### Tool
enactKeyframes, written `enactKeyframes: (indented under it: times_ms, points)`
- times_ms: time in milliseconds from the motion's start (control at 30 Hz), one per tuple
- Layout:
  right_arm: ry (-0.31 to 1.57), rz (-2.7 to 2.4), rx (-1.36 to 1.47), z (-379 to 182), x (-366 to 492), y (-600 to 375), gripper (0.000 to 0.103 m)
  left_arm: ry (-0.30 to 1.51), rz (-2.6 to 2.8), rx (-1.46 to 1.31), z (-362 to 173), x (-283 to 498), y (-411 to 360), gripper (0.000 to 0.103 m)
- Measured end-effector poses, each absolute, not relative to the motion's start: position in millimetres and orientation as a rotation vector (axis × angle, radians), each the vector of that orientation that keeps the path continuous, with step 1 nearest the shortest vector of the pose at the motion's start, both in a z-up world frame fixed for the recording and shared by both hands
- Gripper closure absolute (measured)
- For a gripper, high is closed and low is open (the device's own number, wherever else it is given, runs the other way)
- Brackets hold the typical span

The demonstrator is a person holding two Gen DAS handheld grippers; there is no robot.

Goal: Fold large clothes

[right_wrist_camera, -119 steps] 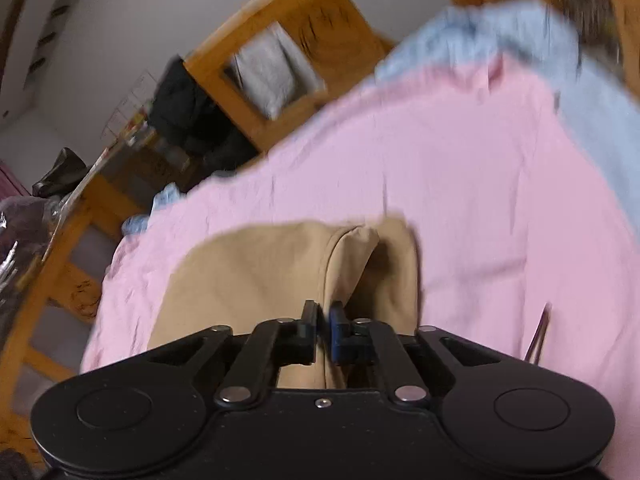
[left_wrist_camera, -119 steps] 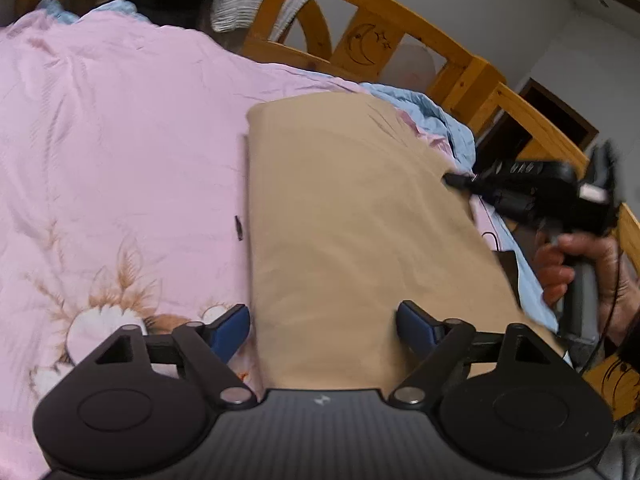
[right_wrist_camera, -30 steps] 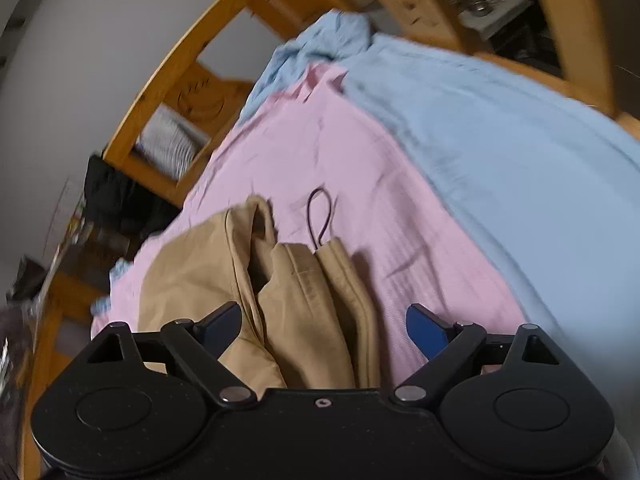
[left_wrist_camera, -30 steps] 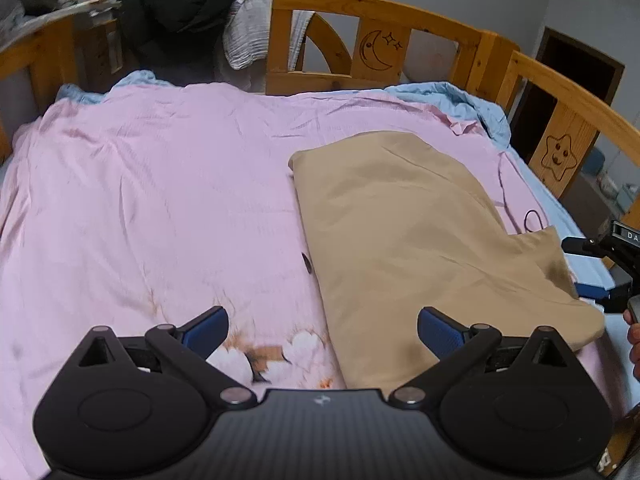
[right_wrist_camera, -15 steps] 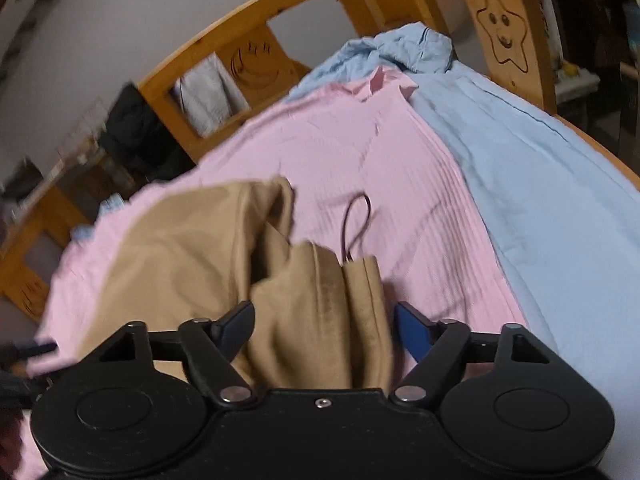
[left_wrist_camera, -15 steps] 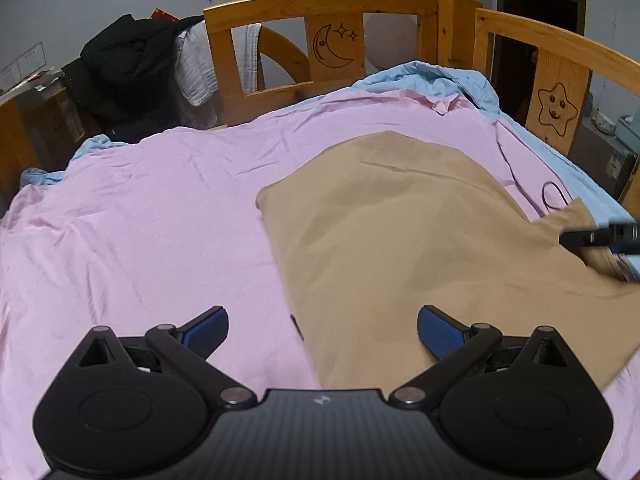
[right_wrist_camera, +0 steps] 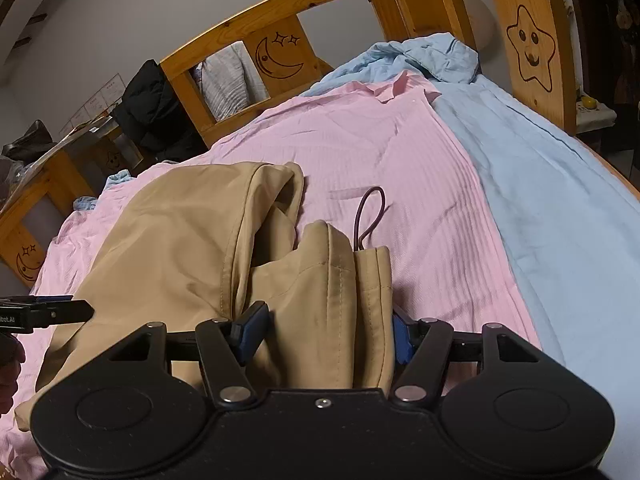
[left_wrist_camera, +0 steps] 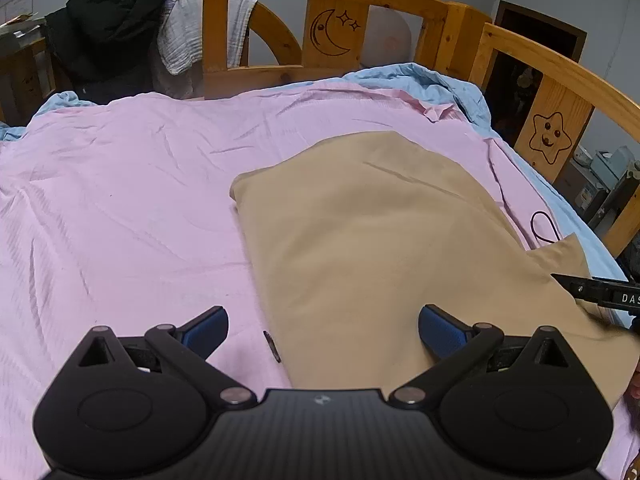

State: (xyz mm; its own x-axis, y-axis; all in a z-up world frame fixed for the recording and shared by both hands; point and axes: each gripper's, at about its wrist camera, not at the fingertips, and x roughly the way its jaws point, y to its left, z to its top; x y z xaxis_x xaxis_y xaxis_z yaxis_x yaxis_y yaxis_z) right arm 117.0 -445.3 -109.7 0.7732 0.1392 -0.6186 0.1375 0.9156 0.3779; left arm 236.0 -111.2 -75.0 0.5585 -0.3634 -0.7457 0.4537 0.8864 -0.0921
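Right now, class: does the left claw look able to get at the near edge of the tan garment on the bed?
Probably yes. The left claw hangs open right over the tan garment's near edge, with nothing lying between its blue pads and the cloth.

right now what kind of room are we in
Most likely a child's bedroom. A wooden bed frame with carved moon and star panels surrounds a mattress under a pink sheet, a tan garment is spread on it for folding, and dark clothes hang over the rail.

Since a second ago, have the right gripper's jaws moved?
Yes. The right gripper is closing: its blue pads, earlier wide apart, now flank the bunched edge of the tan garment on the pink sheet.
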Motion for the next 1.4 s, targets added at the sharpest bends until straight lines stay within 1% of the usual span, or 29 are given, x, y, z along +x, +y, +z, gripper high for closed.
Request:
enactKeyframes:
  times_ms: [333, 600, 1067, 1200, 1267, 1333, 1400]
  points:
    - [0.694, 0.004, 0.393, -108.9, 117.9, -443.0, 0.038, 0.919, -0.536, 0.052, -86.2, 252.7, -109.3, 0.0]
    - [0.692, 0.006, 0.377, -109.3, 116.9, -439.0, 0.037, 1.074, -0.621, -0.138, -107.9, 282.5, -93.0, 0.0]
    - [0.68, 0.024, 0.378, -106.0, 114.6, -438.6, 0.04, 1.111, -0.625, -0.045, -102.9, 285.5, -117.8, 0.0]
    - [0.65, 0.059, 0.425, -101.4, 110.6, -442.0, 0.04, 1.115, -0.622, -0.048, -102.1, 284.9, -119.7, 0.001]
    - [0.638, 0.085, 0.493, -101.1, 109.3, -448.3, 0.039, 1.109, -0.632, -0.064, -102.3, 284.3, -115.2, 0.002]
    - [0.635, 0.121, 0.571, -101.2, 109.2, -454.8, 0.034, 1.108, -0.638, -0.085, -103.4, 285.0, -110.9, 0.004]
    - [0.668, 0.124, 0.576, -103.6, 111.8, -454.8, 0.034, 1.115, -0.641, -0.109, -105.6, 286.7, -108.9, 0.004]
